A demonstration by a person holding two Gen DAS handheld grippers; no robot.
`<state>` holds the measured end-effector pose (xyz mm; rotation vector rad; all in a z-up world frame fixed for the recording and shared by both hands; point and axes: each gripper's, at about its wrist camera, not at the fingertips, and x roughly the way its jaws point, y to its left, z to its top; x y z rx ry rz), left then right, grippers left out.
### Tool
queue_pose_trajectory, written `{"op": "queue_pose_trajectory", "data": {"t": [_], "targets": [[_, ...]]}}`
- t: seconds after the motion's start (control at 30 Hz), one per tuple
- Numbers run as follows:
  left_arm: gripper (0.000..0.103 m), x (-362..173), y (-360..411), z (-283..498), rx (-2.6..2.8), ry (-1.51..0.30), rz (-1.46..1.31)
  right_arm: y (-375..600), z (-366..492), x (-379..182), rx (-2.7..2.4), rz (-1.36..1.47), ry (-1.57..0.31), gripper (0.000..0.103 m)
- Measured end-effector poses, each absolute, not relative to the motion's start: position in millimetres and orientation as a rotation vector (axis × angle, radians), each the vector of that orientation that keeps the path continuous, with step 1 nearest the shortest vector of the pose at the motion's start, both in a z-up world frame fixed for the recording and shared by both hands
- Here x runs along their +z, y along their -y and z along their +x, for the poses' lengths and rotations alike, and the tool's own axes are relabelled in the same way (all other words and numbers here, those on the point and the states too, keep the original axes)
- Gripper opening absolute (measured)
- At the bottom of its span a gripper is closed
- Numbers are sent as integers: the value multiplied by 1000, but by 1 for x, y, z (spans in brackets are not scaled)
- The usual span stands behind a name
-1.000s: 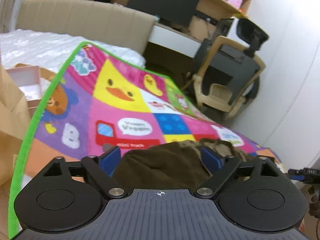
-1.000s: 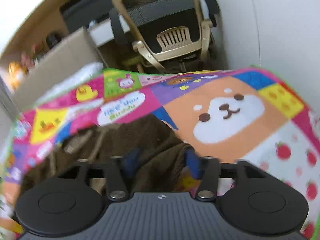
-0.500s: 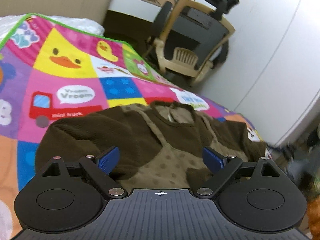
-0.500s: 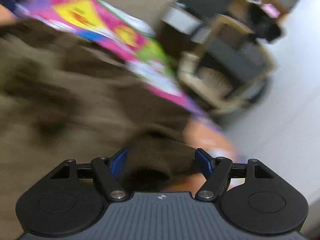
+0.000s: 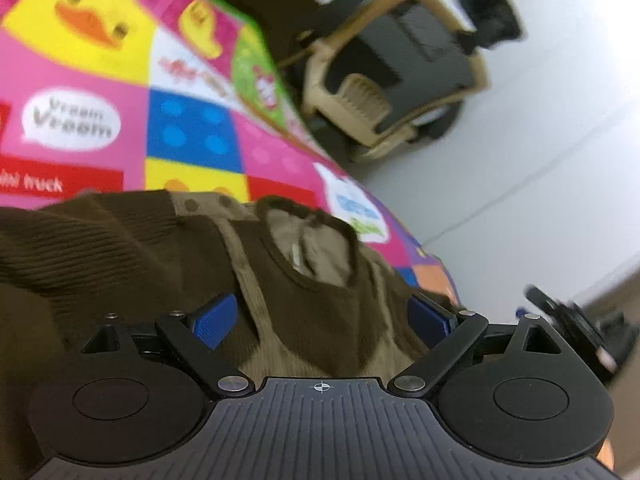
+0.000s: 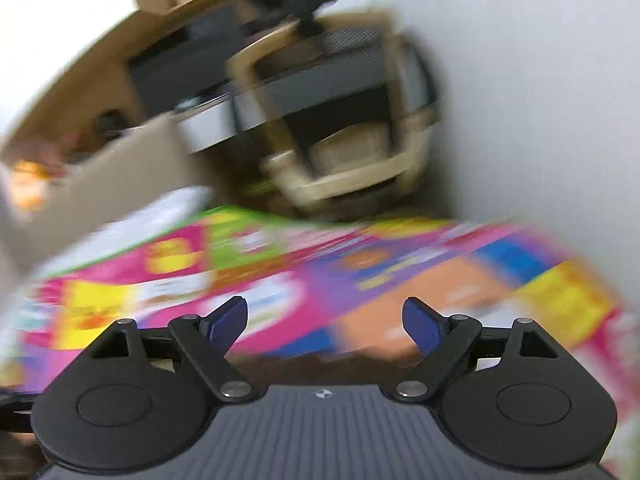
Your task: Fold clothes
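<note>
My left hand-held gripper [image 5: 322,318] hangs wide open over the brown sweater [image 5: 132,248], which lies collar-up on the cartoon play mat [image 5: 192,136]. My right hand-held gripper [image 6: 324,322] is open too, holding nothing. I judge the next fold needs a fresh grasp.

The left gripper [image 5: 322,318] points forward and a little down, its two blue-padded fingers [image 5: 211,320] spread wide with nothing pinched between them. The black linkage arms splay out to either side of the grey ribbed body. The right gripper [image 6: 325,322] is likewise wide apart, blue fingertips [image 6: 228,320] angled outward and gripping nothing. Its view is smeared with motion blur, while the gripper itself stays sharp.
</note>
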<state>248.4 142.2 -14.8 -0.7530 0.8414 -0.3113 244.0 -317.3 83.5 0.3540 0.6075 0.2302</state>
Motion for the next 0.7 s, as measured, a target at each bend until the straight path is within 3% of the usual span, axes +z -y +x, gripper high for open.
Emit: {"op": "queue_pose_trajectory", "data": {"t": [0.23,0.43,0.47,0.57,0.7], "targets": [[95,-42,-151,273,-312,-853,-896,231,301,20,605,585,-933,85],[96,-46,-152,281,-319,-835,-906,209,331,-22,578,645,-1038,88],[96,-45,-152,283,-320,-827,-908,205,332,-24,613,658,-1047,94],[96,-36,-156,290,-294,-753,-913,196,338,-26,699,707,-1040,94],[96,-15,-164,299,-233,-600,-900,201,350,-11,568,725,-815,89]]}}
